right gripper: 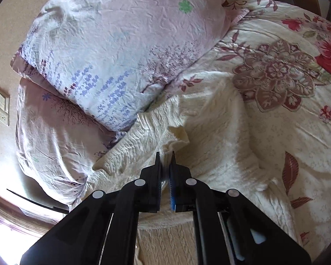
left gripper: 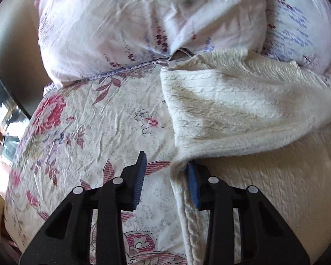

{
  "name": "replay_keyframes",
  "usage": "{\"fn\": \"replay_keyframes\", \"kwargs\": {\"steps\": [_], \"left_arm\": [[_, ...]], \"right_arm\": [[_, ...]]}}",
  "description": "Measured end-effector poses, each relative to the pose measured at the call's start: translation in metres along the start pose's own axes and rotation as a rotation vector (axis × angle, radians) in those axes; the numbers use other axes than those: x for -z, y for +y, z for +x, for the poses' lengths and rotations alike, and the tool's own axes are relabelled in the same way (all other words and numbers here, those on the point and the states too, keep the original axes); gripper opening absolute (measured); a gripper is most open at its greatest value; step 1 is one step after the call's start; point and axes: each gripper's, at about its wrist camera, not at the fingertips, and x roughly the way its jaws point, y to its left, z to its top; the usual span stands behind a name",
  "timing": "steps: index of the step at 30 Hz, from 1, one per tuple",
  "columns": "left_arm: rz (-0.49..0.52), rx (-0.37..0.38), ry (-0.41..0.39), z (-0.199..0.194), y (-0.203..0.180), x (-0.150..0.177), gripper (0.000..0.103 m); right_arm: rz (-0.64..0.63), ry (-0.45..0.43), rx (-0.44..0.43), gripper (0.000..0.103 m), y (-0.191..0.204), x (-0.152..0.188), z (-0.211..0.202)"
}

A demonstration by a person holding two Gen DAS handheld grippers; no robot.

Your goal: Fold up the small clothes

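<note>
The cream knit garment [left gripper: 231, 114] lies on the floral bedspread [left gripper: 88, 132], filling the right half of the left-wrist frame, below the pillows [left gripper: 112, 26]. The left tongs [left gripper: 165, 176] stand apart; only the right pad touches the garment's edge. The right tongs [right gripper: 165, 170] are clenched on a garment fold at lower centre.

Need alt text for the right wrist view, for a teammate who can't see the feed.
The right gripper is shut on a raised fold of a cream knitted garment spread on a floral bedspread. Two pale pillows with lavender print are stacked at upper left, one overlapping the garment's far edge. A wall socket plate shows at far left.
</note>
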Motion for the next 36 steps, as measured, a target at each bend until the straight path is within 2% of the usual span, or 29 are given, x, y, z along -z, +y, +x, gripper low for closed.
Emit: {"fn": "replay_keyframes", "kwargs": {"steps": [4,7,10,12,13,14,15,16,17,18,19,20,23,25,27,31,34,36], "left_arm": [[-0.078,-0.023,-0.006,-0.002,0.0,0.004,0.036],[-0.151,-0.007,0.0,-0.002,0.006,0.003,0.039],[-0.153,0.002,0.012,0.003,0.006,0.0,0.041],[-0.132,0.011,0.038,0.005,0.006,0.0,0.047],[-0.12,0.014,0.037,0.003,0.007,0.001,0.053],[-0.108,0.012,0.033,-0.001,0.01,0.003,0.063],[-0.101,0.009,0.025,-0.007,0.013,0.005,0.067],[-0.105,0.023,0.015,-0.014,0.019,0.008,0.071],[-0.12,0.045,0.006,-0.021,0.026,0.01,0.073],[-0.148,0.065,-0.008,-0.028,0.035,0.012,0.073],[-0.178,0.081,-0.027,-0.033,0.043,0.01,0.073],[-0.214,0.101,-0.044,-0.037,0.052,0.005,0.073],[-0.301,0.172,-0.033,-0.022,0.071,-0.021,0.072],[-0.304,0.257,0.007,0.002,0.07,-0.042,0.072],[-0.299,0.3,0.05,0.025,0.064,-0.057,0.069],[-0.284,0.352,0.134,0.063,0.051,-0.074,0.057],[-0.251,0.342,0.131,0.073,0.044,-0.085,0.054],[-0.246,0.355,0.132,0.078,0.041,-0.09,0.048]], "right_arm": [[0.027,0.037,0.048,0.006,-0.016,0.021,0.001],[0.04,0.054,0.066,0.006,-0.026,0.031,0.0],[0.005,0.088,0.069,0.006,-0.027,0.033,0.007],[-0.016,0.102,0.051,0.007,-0.024,0.028,0.003],[-0.021,0.112,0.052,0.008,-0.022,0.025,0.0],[-0.031,0.118,0.063,0.009,-0.02,0.021,-0.004],[-0.043,0.109,0.064,0.009,-0.018,0.019,-0.008],[-0.065,0.084,0.067,0.013,-0.015,0.015,-0.015],[-0.095,0.059,0.073,0.023,-0.011,0.011,-0.019],[-0.128,0.042,0.074,0.029,-0.007,0.007,-0.022],[-0.156,0.035,0.074,0.041,-0.004,0.002,-0.021],[-0.171,0.046,0.068,0.043,-0.004,-0.003,-0.017],[-0.185,0.106,0.061,0.043,-0.009,-0.014,0.008],[-0.189,0.149,0.068,0.043,-0.011,-0.018,0.025],[-0.189,0.189,0.077,0.043,-0.014,-0.019,0.04],[-0.227,0.232,0.058,0.043,-0.012,-0.015,0.05],[-0.268,0.263,0.043,0.043,-0.01,-0.01,0.053],[-0.298,0.278,0.034,0.035,-0.007,-0.007,0.054]]}}
